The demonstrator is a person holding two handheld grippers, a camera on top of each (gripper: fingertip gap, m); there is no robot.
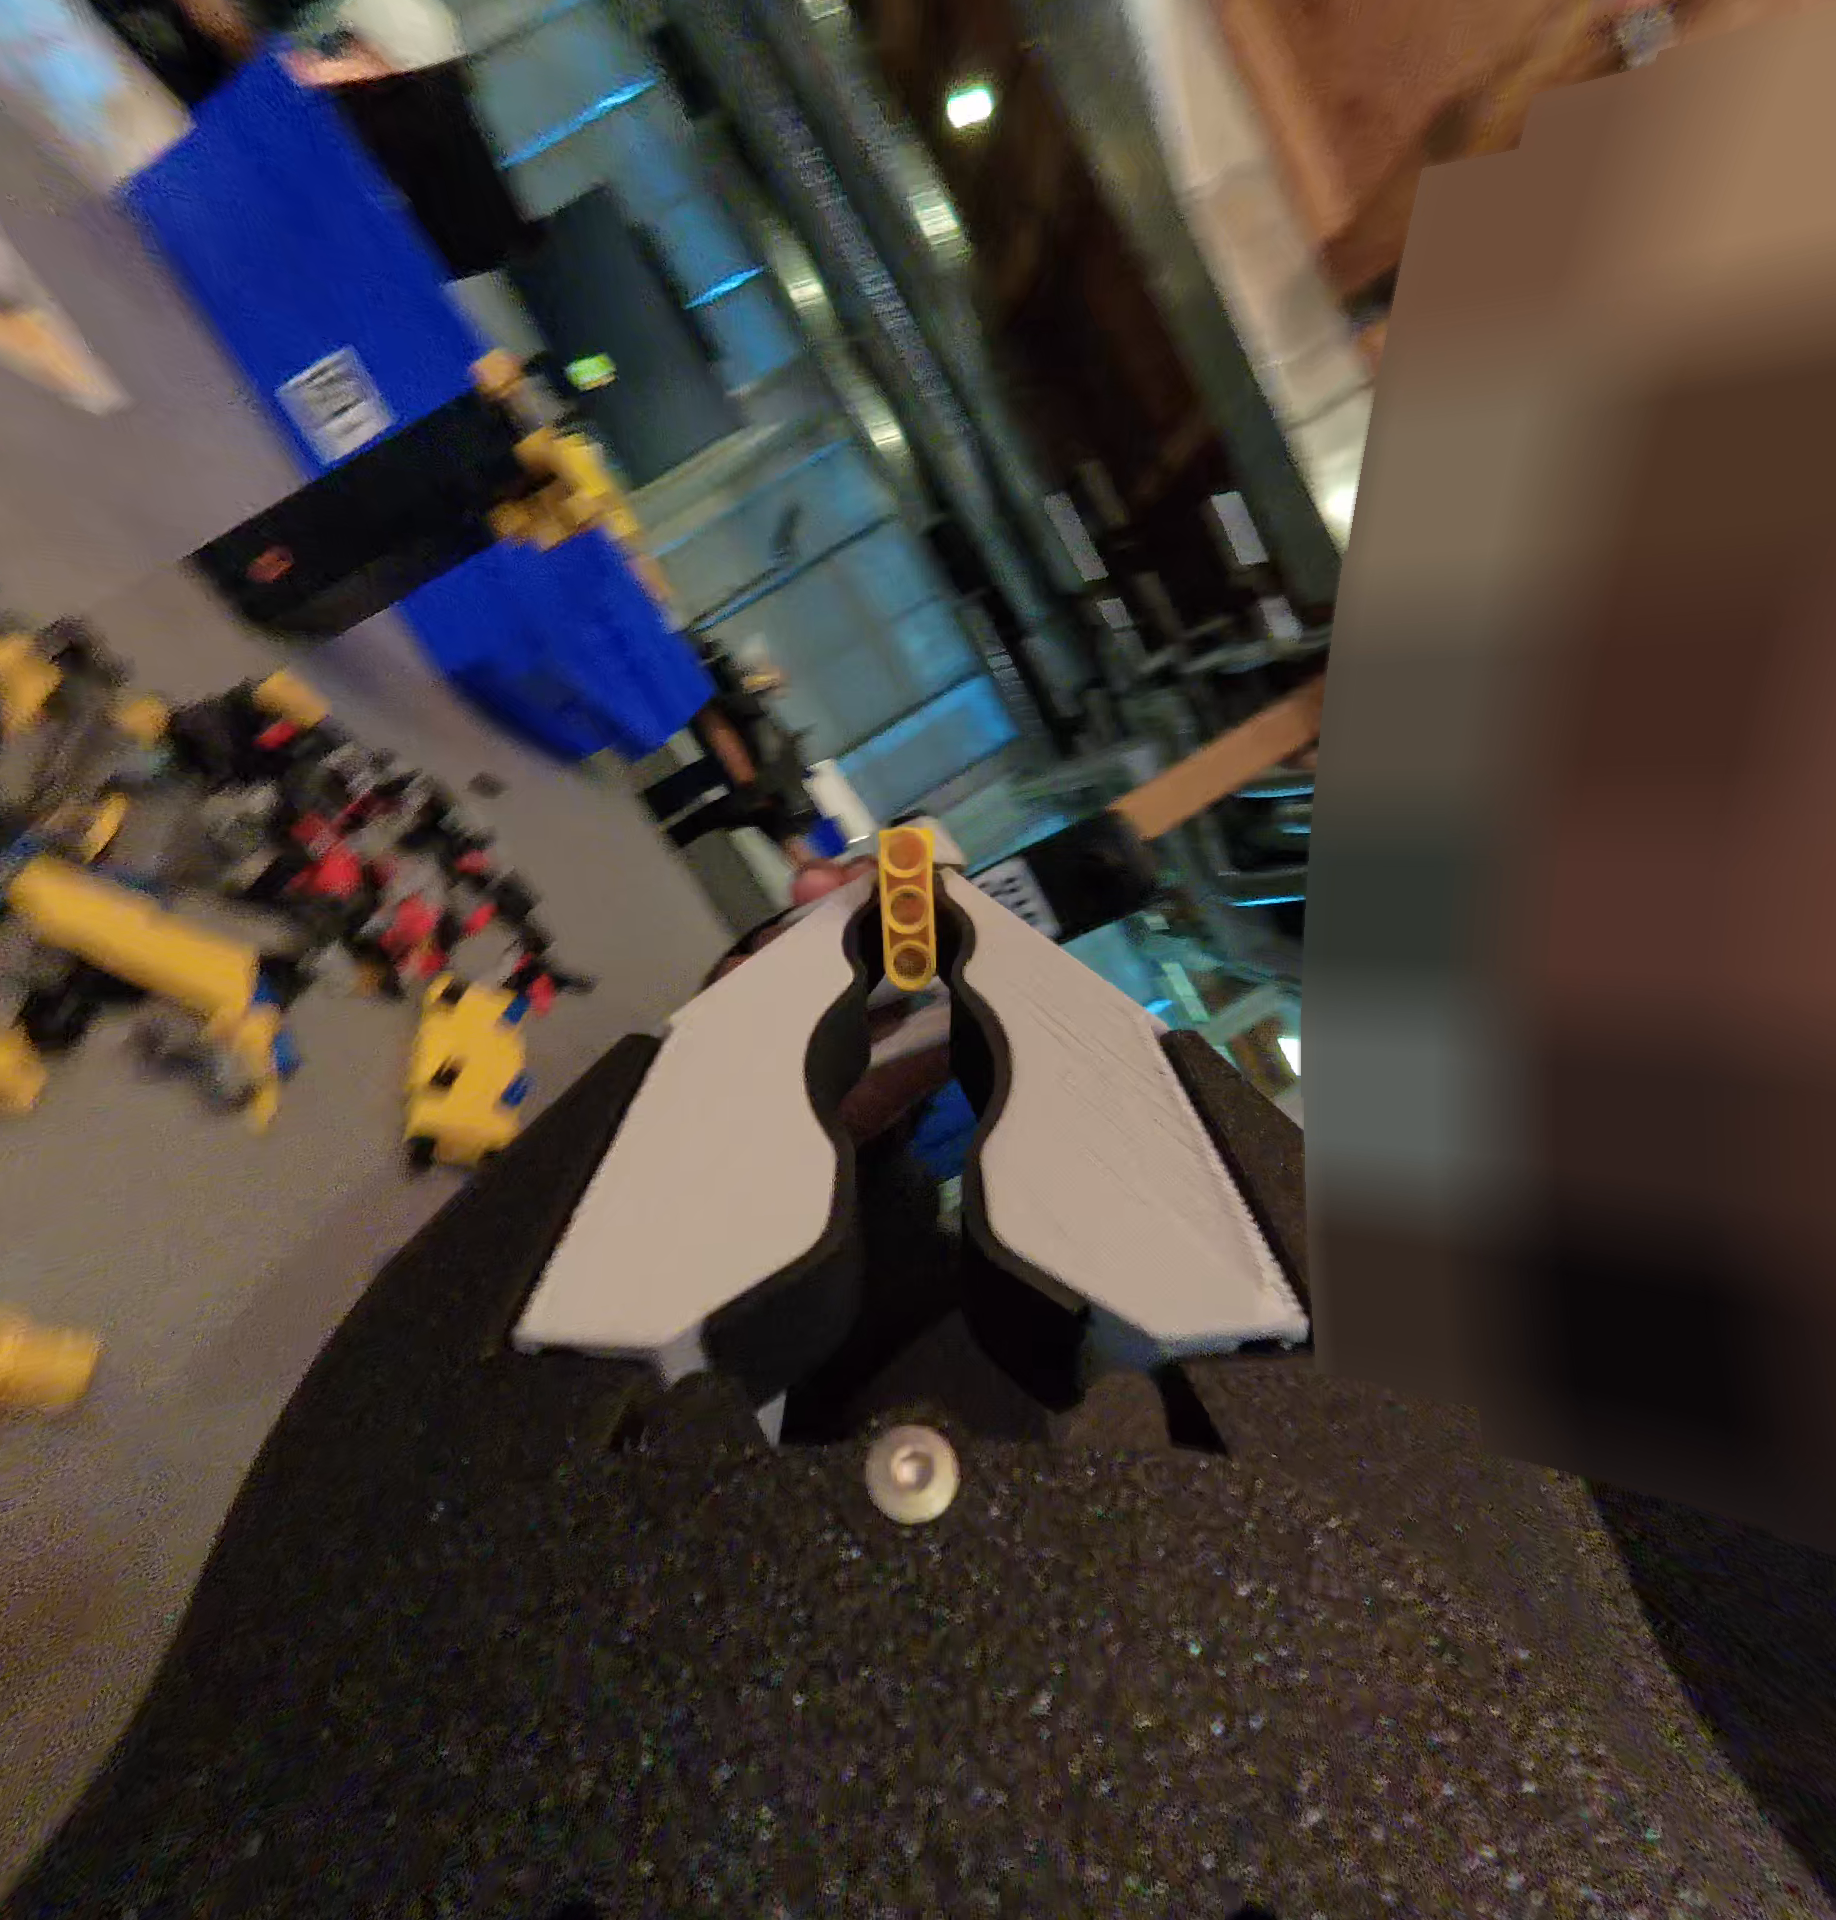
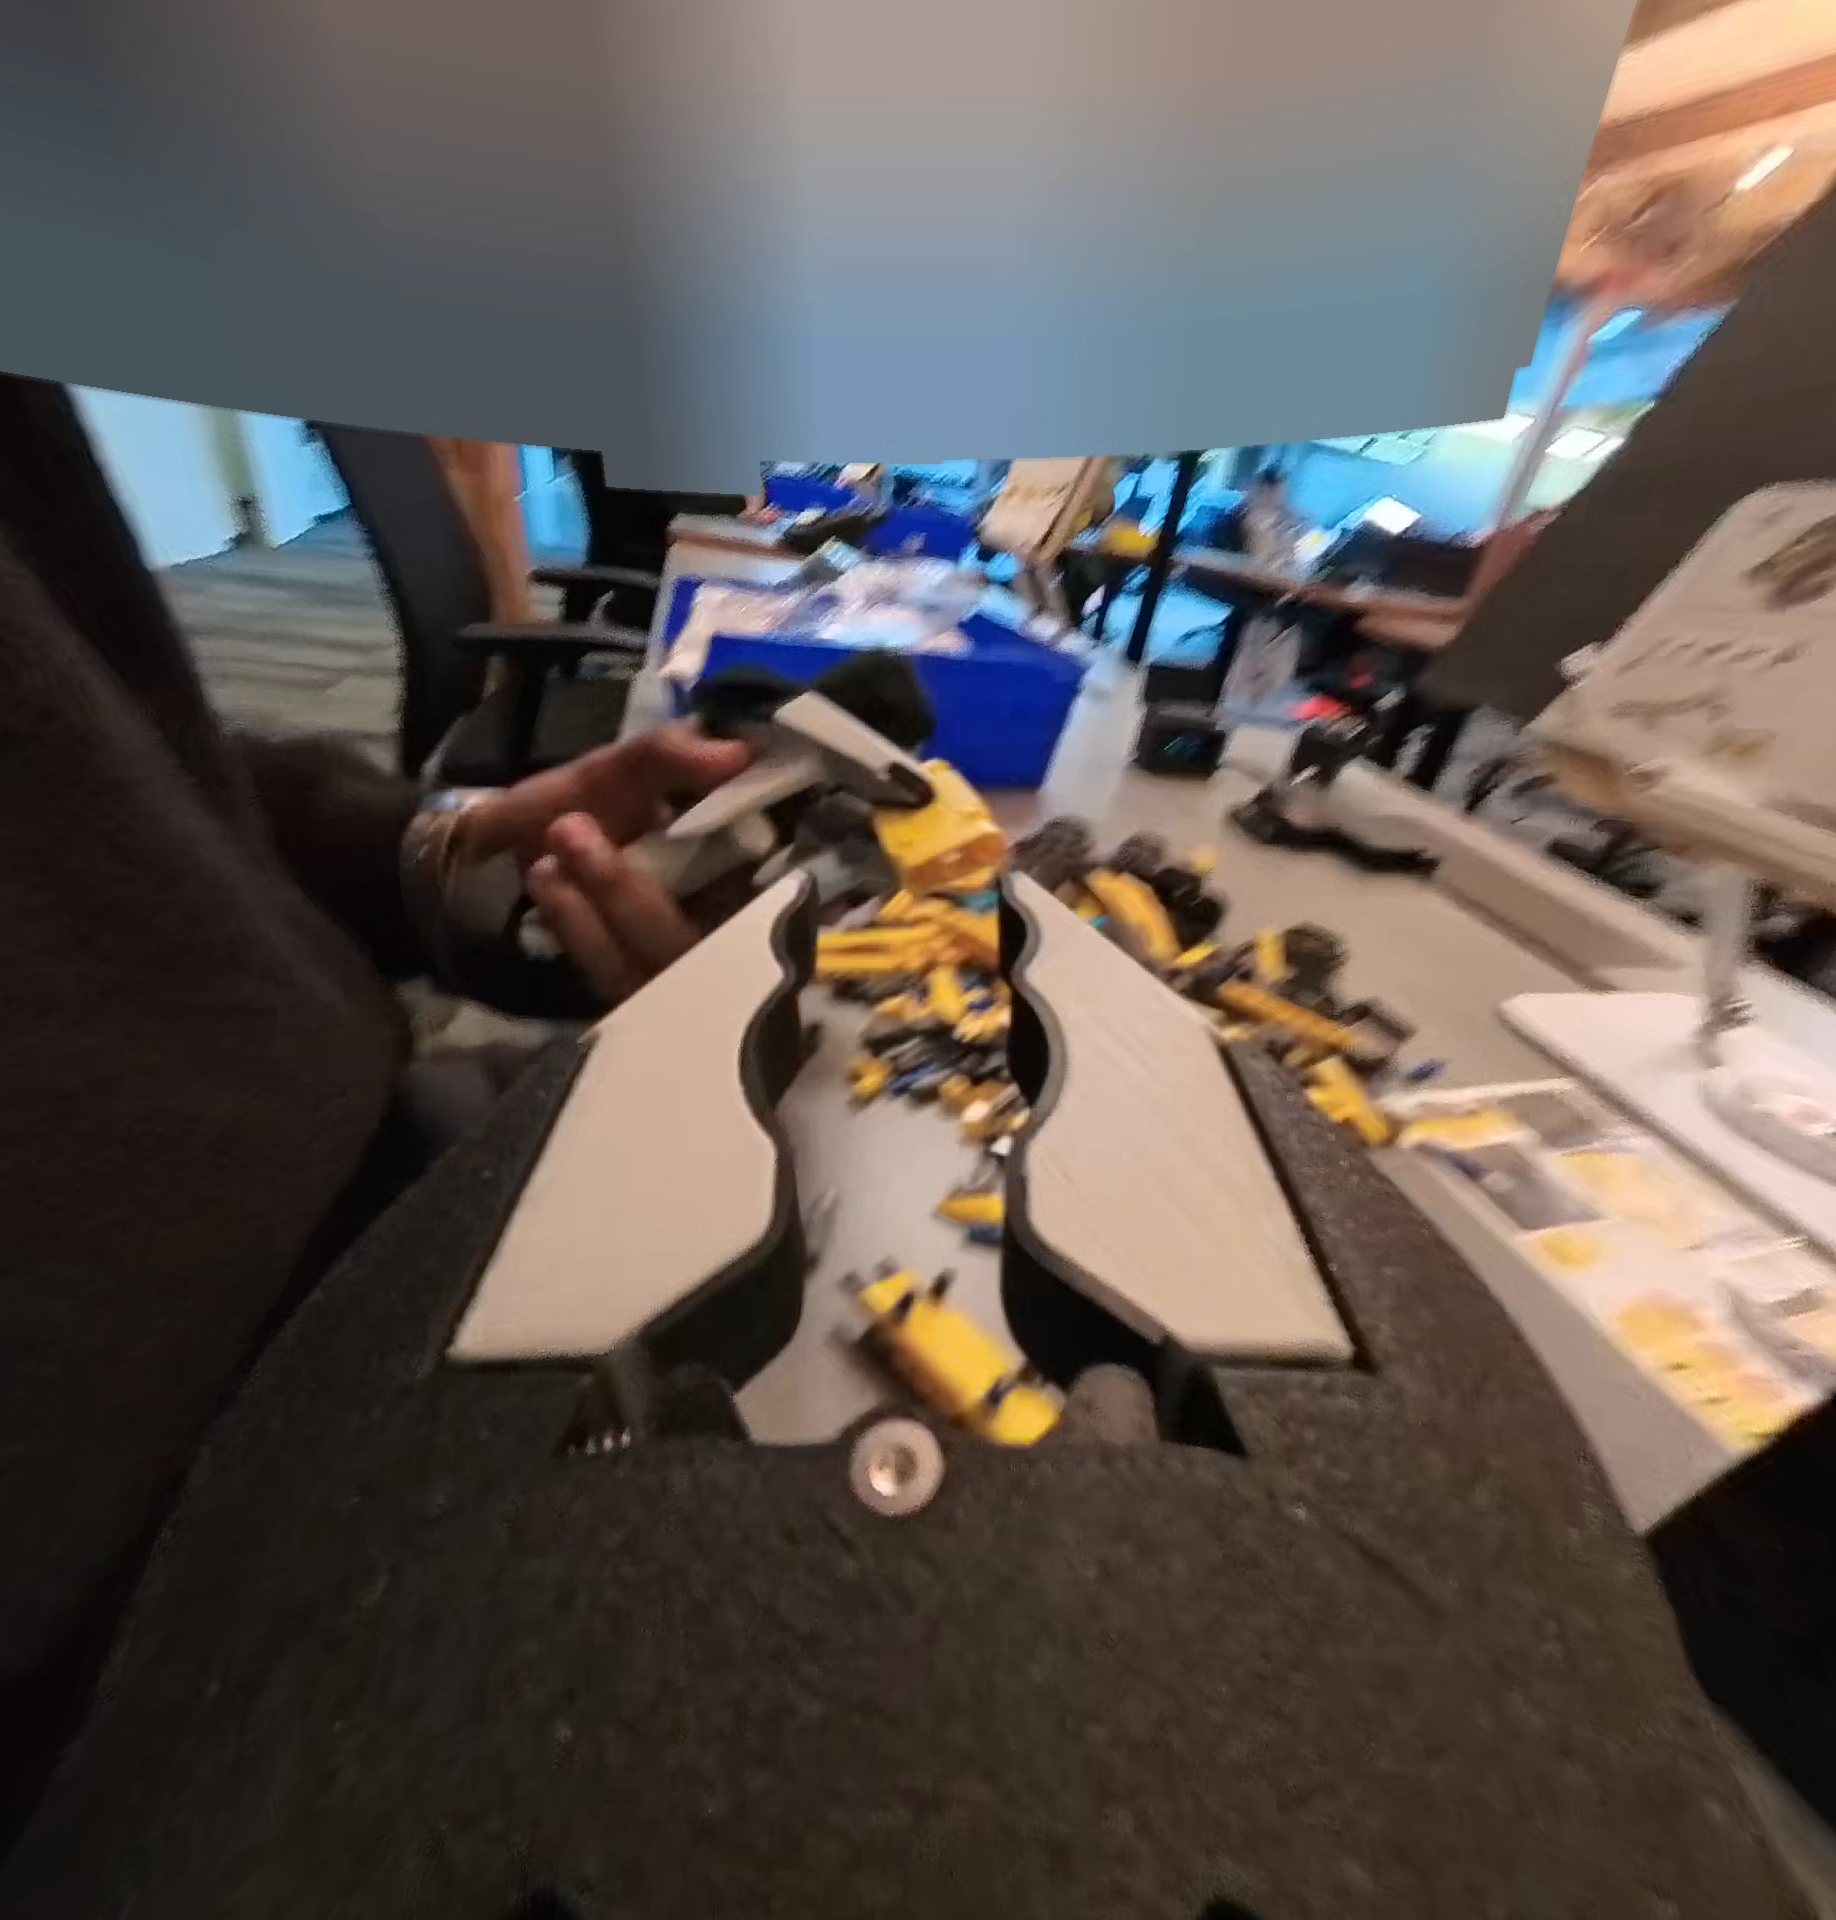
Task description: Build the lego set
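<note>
My left gripper [image 1: 909,883] is shut on a small yellow beam with three holes [image 1: 907,914], which stands upright between the white fingertips. In the right wrist view a hand [image 2: 602,831] holds the left gripper [image 2: 831,753], and a blurred yellow piece [image 2: 940,836] hangs at its tip. My right gripper [image 2: 909,899] is open, with its fingers [image 2: 685,1091] well apart. Its tips sit just below and to either side of that yellow piece. I cannot tell whether they touch it. A pile of yellow and black pieces [image 2: 1007,997] lies on the grey table [image 2: 1413,935] beyond.
A small yellow assembly [image 2: 945,1351] lies on the table near my right gripper's base. Printed pages [image 2: 1579,1174] and a pale model on a stand [image 2: 1724,727] are at the right. A blue bin [image 2: 955,675] and an office chair [image 2: 457,623] stand behind. A blue bin [image 1: 301,260] and loose parts [image 1: 322,831] are on the left. Left tips to right tips: about 5 centimeters.
</note>
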